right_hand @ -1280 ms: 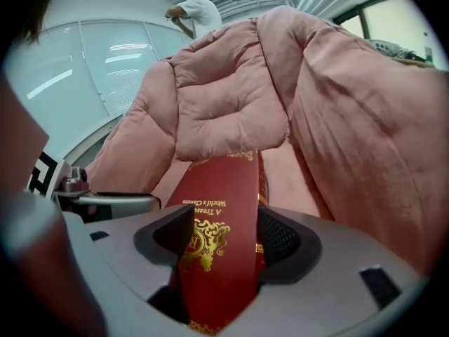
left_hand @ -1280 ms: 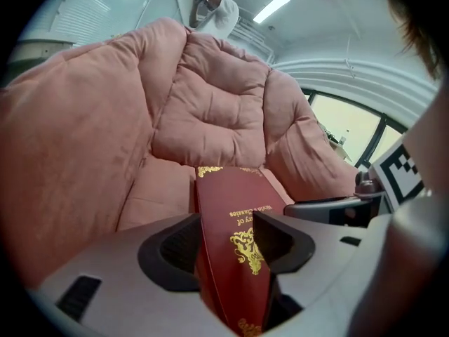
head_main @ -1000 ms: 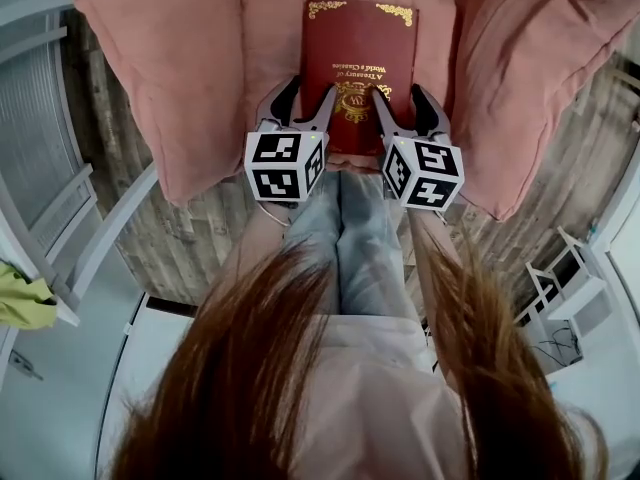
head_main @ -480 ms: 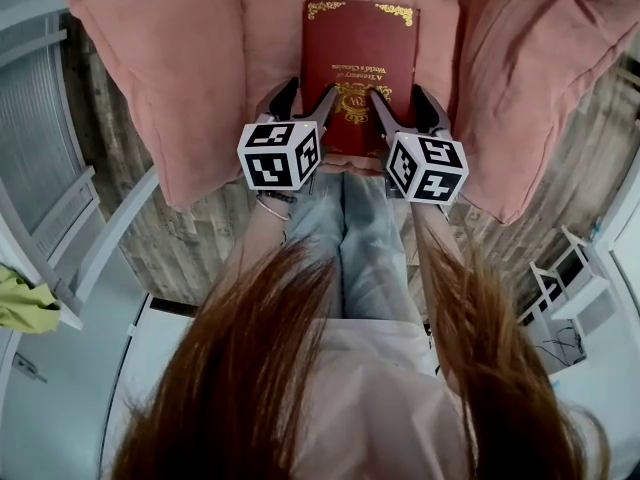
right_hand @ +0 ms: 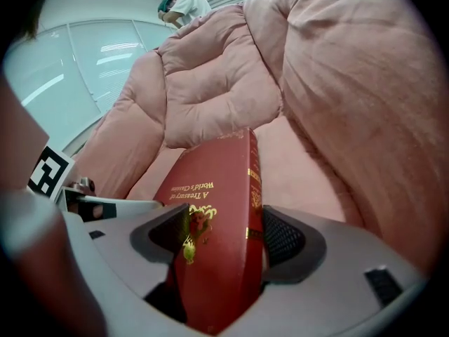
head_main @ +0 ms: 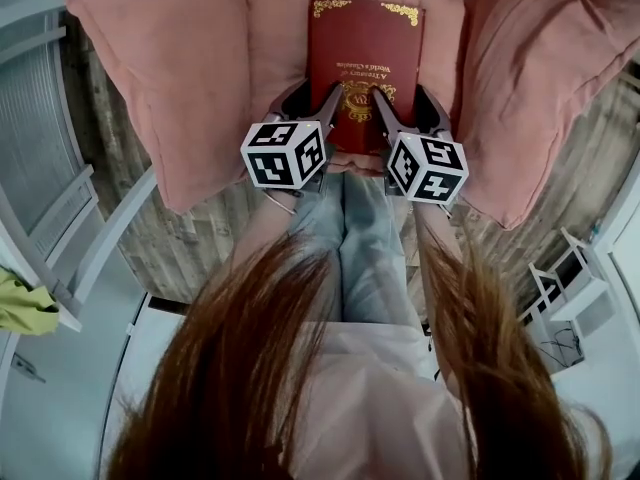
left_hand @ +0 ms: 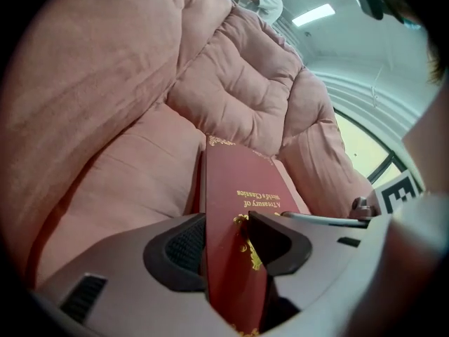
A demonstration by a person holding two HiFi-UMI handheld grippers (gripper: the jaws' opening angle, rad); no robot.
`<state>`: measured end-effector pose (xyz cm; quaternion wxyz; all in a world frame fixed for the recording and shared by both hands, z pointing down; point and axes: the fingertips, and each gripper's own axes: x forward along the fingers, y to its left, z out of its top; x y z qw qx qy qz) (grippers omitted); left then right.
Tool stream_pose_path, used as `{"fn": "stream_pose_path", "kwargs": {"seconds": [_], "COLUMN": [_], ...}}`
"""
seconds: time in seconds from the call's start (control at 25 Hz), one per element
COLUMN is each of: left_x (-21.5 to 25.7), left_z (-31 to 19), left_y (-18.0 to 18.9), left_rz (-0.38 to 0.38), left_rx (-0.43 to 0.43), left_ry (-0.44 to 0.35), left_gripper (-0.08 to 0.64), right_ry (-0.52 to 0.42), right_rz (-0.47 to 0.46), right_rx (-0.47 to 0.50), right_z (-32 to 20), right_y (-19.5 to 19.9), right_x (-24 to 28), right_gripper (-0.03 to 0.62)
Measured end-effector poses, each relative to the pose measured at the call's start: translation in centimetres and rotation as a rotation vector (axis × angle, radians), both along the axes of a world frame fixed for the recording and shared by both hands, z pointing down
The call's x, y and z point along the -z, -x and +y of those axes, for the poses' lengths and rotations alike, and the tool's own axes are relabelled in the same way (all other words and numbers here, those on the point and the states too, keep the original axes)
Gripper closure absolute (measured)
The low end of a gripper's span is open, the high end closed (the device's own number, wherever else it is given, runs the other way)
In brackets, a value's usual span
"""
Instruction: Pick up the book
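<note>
Big puffy pink armchair (head_main: 170, 88) took up most of the head view, sitting on a wood-plank floor (head_main: 180, 238). The person was right in front of it, with long reddish hair (head_main: 250, 368) hanging down and jeans (head_main: 350, 238) showing past it. The book (head_main: 365, 38), a dark red hardback with gold corner trim and gold lettering, lay on the seat cushion between the two fat arm cushions, title upside down from the person's side. The left gripper (head_main: 312, 96) had the near left part of the book between its jaws. They had just been closing, and the pads were pinching the book, one on the front cover and one on the underside. The right gripper (head_main: 403, 98) straddled the near spine-side part. Its jaws had just been opening and stood spread wide, pads just beside the book without clearly squeezing it. The left marker cube (head_main: 285, 155) and right marker cube (head_main: 427, 168) hung just off the seat's front edge.
</note>
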<state>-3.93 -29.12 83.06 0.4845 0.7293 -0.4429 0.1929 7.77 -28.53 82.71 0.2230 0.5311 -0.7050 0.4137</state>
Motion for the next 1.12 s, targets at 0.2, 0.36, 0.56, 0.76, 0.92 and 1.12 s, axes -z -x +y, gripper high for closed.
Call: {"fn": "stream_pose_path", "kwargs": {"seconds": [0.2,0.36,0.56,0.76,0.92,1.12], "left_x": [-0.4,0.2,1.9,5.6,9.2,13.4], "left_z": [-0.2,-0.3,-0.2,-1.7,-3.2,-4.4], "left_y": [0.0,0.0,0.1,0.2,-0.4,-0.9], "left_rz": [0.027,-0.025,-0.032,-0.048,-0.054,-0.054], "left_rx": [0.018,0.069,0.083,0.071,0.073,0.063], "left_ry": [0.019,0.003,-0.011,-0.079,-0.128,-0.164], "left_gripper": [0.379,0.380,0.382,0.382,0.380,0.380], "right_ry": [0.001,-0.015,-0.002,-0.042,-0.080,-0.112], "right_rz": [-0.019,-0.025,-0.028,-0.052,-0.046,-0.050], "right_rx": [-0.030,-0.062,-0.081,-0.125,-0.128,-0.139], "right_z": [-0.1,-0.3,-0.2,-1.1,-2.5,-3.7], "right_y": [0.0,0.0,0.0,0.0,-0.6,-1.1], "right_x": [-0.4,0.1,1.7,5.0,8.6,12.7], "right_gripper": [0.262,0.262,0.262,0.262,0.262,0.262]}}
